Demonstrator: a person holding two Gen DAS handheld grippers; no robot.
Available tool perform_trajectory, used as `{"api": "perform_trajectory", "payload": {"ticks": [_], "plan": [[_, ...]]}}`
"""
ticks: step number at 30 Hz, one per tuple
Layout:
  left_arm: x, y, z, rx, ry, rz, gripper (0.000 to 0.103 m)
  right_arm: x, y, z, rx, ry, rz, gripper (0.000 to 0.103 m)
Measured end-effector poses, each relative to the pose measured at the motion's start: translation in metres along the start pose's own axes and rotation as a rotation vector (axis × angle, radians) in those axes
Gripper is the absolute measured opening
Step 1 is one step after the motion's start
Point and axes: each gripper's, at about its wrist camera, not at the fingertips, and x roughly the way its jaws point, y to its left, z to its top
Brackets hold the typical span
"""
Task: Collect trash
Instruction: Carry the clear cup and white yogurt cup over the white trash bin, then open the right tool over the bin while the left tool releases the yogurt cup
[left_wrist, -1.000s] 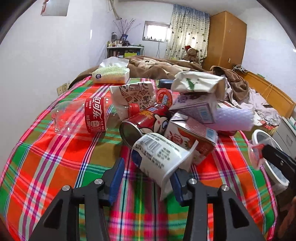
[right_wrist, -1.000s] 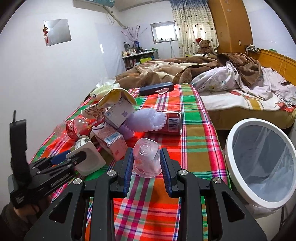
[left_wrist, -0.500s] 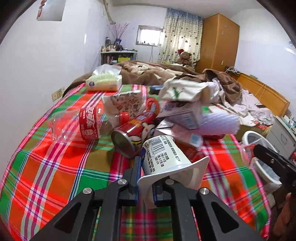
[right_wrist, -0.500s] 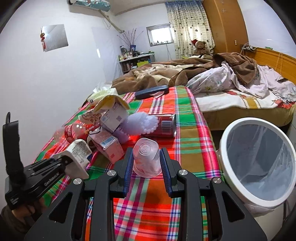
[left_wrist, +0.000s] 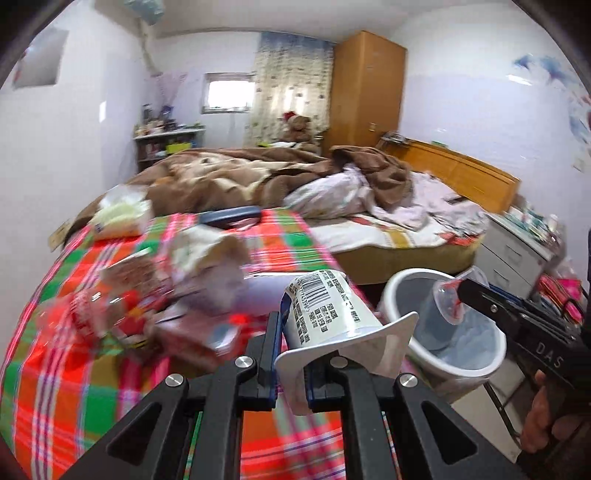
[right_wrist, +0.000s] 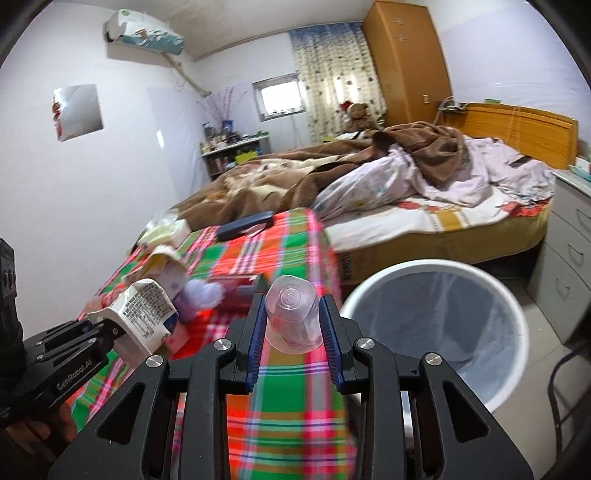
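Note:
My left gripper (left_wrist: 291, 354) is shut on the flattened rim of a white yogurt cup (left_wrist: 325, 314) with a barcode, held above the plaid table edge; the same yogurt cup (right_wrist: 144, 314) shows at the left of the right wrist view. My right gripper (right_wrist: 293, 328) is shut on a clear plastic cup (right_wrist: 291, 317), bottom up, and that clear cup (left_wrist: 448, 301) hangs over the bin in the left wrist view. The white trash bin (right_wrist: 461, 273) with a grey liner stands on the floor just right of the table; the bin's rim (left_wrist: 402, 280) lies right of the left gripper.
A blurred pile of trash (left_wrist: 155, 295) lies on the plaid tablecloth (right_wrist: 280, 417): a cola bottle, cartons, a can, a purple wrapper (right_wrist: 203, 295). A tissue pack (left_wrist: 122, 214) and a dark case (right_wrist: 245, 223) sit farther back. A bed (right_wrist: 424, 206) and grey drawers (right_wrist: 565, 266) flank the bin.
The left gripper closed on the yogurt cup, lifted it off the table and swung right toward the bin. The right gripper, still holding the clear cup, rose and moved right over the bin side.

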Motion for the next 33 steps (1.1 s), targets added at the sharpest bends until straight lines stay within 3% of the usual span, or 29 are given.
{"api": "perform_trajectory", "payload": {"ticks": [11,21,25,26,30,31,32,33], "plan": [[0.056,-0.083,0.019,0.102,0.064,-0.149,0.01,0.017,-0.063,0.004,0.058,0.058,-0.097,0.03],[0.114,-0.128,0.017,0.155,0.161,-0.2,0.01,0.04,-0.102,-0.01,0.052,0.161,-0.204,0.03],[0.129,-0.138,0.017,0.158,0.178,-0.206,0.01,0.042,-0.114,-0.012,0.059,0.189,-0.208,0.031],[0.132,-0.137,0.016,0.155,0.185,-0.21,0.013,0.042,-0.115,-0.012,0.059,0.193,-0.214,0.031],[0.143,-0.138,0.015,0.146,0.21,-0.219,0.042,0.045,-0.12,-0.014,0.051,0.217,-0.257,0.031],[0.143,-0.139,0.015,0.149,0.208,-0.219,0.045,0.045,-0.121,-0.014,0.057,0.219,-0.254,0.031],[0.142,-0.137,0.015,0.146,0.206,-0.218,0.048,0.044,-0.122,-0.015,0.066,0.221,-0.252,0.036],[0.142,-0.136,0.015,0.136,0.205,-0.218,0.051,0.045,-0.123,-0.015,0.071,0.223,-0.254,0.047]]}}
